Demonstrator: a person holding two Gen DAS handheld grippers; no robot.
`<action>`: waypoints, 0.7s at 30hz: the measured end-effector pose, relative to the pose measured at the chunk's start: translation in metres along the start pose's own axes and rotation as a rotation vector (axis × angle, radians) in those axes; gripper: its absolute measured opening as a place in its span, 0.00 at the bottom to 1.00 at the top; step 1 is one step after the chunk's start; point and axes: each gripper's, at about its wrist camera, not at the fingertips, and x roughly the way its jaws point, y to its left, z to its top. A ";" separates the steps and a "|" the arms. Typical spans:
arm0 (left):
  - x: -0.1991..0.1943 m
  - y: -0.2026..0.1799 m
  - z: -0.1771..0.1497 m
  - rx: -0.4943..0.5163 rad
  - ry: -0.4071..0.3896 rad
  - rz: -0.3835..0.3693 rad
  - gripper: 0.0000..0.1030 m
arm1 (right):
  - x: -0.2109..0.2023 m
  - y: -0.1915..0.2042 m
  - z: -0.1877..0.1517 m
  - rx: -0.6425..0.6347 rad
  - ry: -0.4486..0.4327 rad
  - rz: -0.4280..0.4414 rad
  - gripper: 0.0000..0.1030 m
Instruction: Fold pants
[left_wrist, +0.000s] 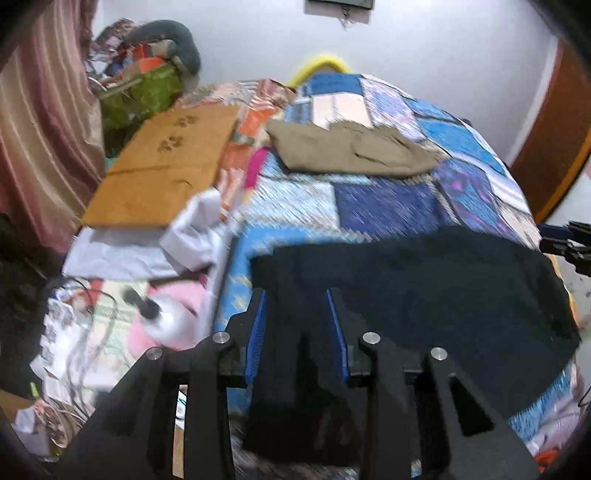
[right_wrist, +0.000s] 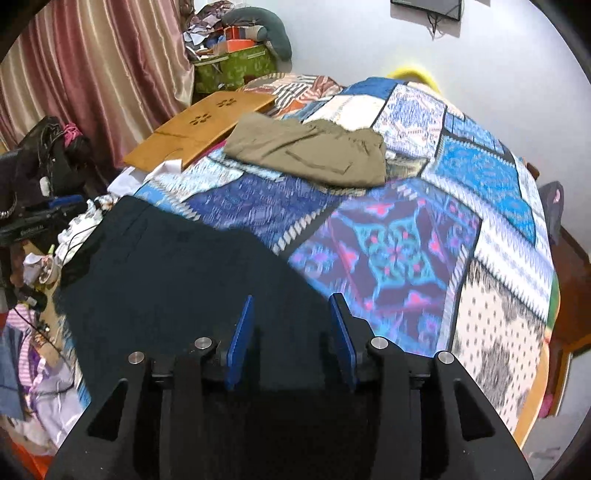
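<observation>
Dark navy pants lie spread flat across the near edge of the bed, also in the right wrist view. My left gripper is open, its blue pads above the pants' left end, which hangs over the bed edge. My right gripper is open above the pants' right end, holding nothing. The right gripper also shows at the far right of the left wrist view; the left gripper shows at the left of the right wrist view.
Folded khaki pants lie farther back on the blue patchwork quilt. A wooden lap board lies left. Cluttered cloths, cables and a white bottle lie beside the bed.
</observation>
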 end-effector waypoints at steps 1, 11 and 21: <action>0.002 -0.008 -0.011 0.012 0.012 -0.007 0.31 | 0.000 0.001 -0.007 0.000 0.009 0.000 0.38; 0.027 -0.028 -0.079 0.054 0.103 0.045 0.31 | -0.013 0.007 -0.092 0.010 0.069 0.004 0.38; 0.013 -0.013 -0.081 0.050 0.149 0.153 0.32 | -0.062 -0.040 -0.157 0.158 0.058 -0.055 0.41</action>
